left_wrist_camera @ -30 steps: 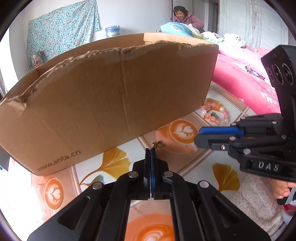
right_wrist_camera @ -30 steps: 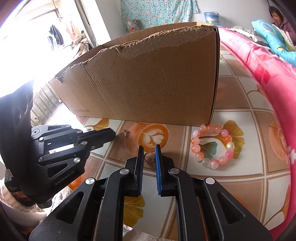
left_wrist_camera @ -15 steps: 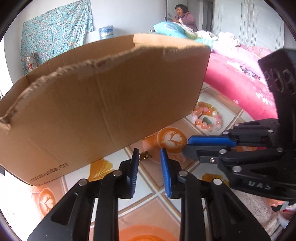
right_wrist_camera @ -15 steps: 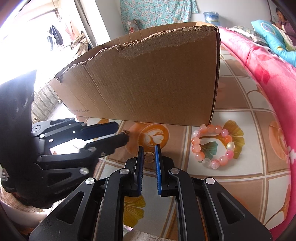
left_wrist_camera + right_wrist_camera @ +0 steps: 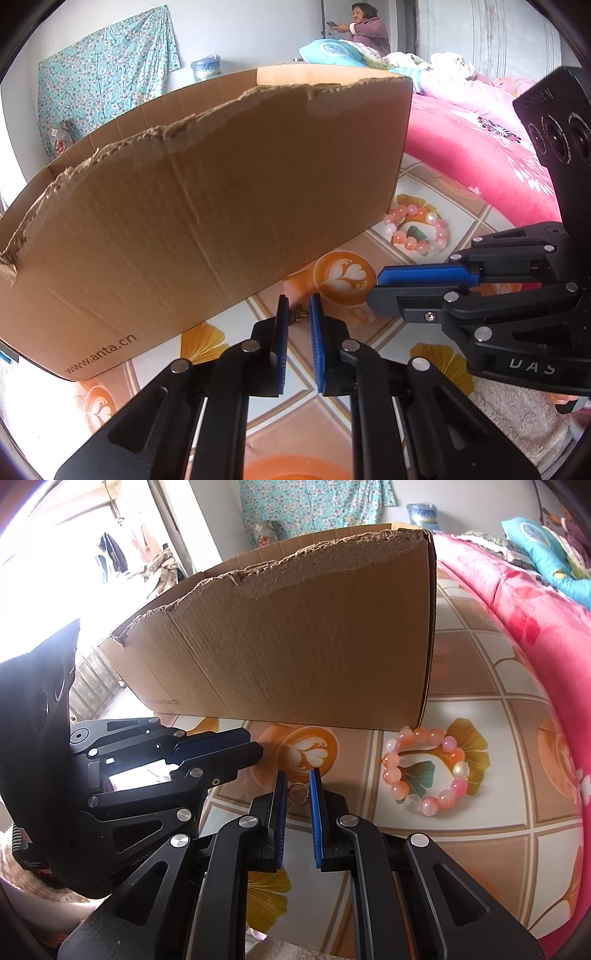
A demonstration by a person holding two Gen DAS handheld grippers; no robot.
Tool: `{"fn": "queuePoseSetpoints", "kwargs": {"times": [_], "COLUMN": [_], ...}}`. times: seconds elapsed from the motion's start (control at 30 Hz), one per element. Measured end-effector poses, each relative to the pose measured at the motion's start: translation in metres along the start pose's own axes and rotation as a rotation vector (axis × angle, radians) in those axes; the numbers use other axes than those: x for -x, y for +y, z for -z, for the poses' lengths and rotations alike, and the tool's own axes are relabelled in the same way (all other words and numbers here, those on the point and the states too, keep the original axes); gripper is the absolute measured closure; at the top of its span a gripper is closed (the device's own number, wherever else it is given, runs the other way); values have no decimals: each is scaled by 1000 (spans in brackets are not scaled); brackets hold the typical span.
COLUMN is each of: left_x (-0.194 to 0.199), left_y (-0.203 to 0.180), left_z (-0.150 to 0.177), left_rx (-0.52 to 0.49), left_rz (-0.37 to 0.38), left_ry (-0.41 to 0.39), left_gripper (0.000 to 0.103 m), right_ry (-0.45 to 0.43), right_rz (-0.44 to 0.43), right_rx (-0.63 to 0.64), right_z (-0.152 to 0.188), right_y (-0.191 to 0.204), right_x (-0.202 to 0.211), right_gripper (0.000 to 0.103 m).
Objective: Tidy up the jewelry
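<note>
Fingers of the left gripper (image 5: 298, 308) are flanking a small bronze charm (image 5: 297, 314) with gaps; only the right wrist view shows the right gripper (image 5: 297, 781) bracketing a thin ring (image 5: 297, 793), contact unclear. Glossy bead bracelet (image 5: 424, 771) is lying beside the torn corrugated box (image 5: 295, 635).

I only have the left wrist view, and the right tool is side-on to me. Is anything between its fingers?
Observer: Yes. The right wrist view shows a small gold ring between the right tool fingertips. I can't tell whether it is pinched.
Operator: Is the bead bracelet clear of that tool?
Observer: Yes. The bracelet lies apart from it, off to its right, as a full closed loop.
Operator: Does it touch the box?
Observer: Its top beads sit right at the cardboard box near corner. Any gap is too small to tell.
</note>
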State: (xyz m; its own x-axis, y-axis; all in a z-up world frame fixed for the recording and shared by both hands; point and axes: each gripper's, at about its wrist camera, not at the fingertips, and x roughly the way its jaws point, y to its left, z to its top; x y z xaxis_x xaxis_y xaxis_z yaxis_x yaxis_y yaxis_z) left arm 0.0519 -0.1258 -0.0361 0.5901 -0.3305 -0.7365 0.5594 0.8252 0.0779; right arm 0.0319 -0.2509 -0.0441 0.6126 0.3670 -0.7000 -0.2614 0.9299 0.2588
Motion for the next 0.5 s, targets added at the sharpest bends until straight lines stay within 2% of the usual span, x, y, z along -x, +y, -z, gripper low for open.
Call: {"fn": "queuePoseSetpoints", "kwargs": {"times": [0.17,0.2,0.5], "left_x": [1,1,8], "left_y": [2,3,11], "left_z": [1,1,8], "left_rx": [12,18,47], "left_rz": [9,13,15], "left_ry": [1,2,-5], "left_gripper": [92,103,103], "right_ry": [1,1,-5], "right_rz": [-1,-1,0], "right_rx": [-1,-1,17], "right_z": [0,0,-1], "right_y": [0,0,9], "right_x": [1,1,8], "right_gripper": [93,93,91]}}
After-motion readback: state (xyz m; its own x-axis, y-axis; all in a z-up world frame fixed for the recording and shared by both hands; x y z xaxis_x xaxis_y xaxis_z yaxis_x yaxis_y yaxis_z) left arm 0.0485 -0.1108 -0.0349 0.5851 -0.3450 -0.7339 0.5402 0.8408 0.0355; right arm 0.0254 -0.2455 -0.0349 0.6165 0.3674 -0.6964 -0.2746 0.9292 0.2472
